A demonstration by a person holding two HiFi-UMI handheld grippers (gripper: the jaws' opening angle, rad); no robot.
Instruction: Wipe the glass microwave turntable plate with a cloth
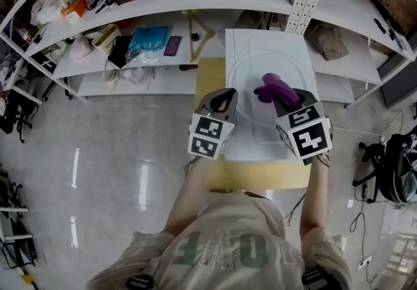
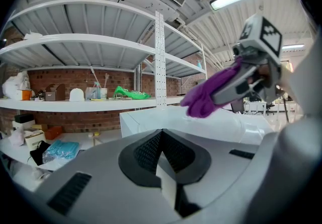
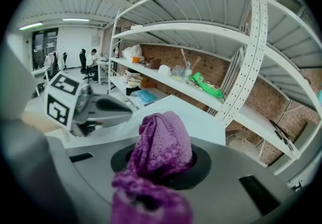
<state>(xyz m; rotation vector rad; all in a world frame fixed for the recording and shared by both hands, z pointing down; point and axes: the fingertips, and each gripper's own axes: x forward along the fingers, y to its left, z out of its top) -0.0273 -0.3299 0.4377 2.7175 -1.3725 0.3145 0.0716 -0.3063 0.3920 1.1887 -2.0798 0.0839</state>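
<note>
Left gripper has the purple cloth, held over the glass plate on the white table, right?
No, the right gripper holds the purple cloth, as the right gripper view shows. It is over the glass plate on the white table, as you said.

Plate (image 1: 251,73) lying on table (image 1: 260,41), shelves (image 1: 163,2) standing behind.
The cloth (image 1: 277,90) is hanging over its right side, left gripper (image 1: 225,94) at its left.

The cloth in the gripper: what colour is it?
Purple. The cloth shows best in the right gripper view.
</note>
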